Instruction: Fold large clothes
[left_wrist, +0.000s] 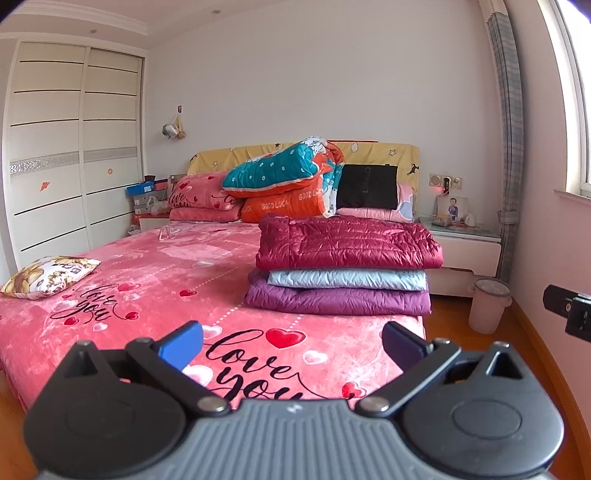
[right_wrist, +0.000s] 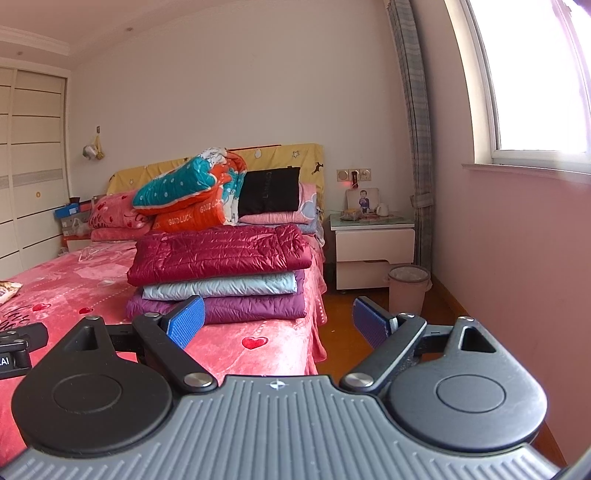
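Note:
Three folded puffer jackets sit stacked on the pink bed: a dark red one on top, a light blue one in the middle, a purple one at the bottom. The stack also shows in the right wrist view, with the red jacket on top. My left gripper is open and empty, held above the foot of the bed, short of the stack. My right gripper is open and empty, near the bed's right corner, in front of the stack.
A rolled teal and orange quilt, pink pillows and a black bag lie at the headboard. A patterned cushion lies at the bed's left. A white nightstand and a pink bin stand right of the bed.

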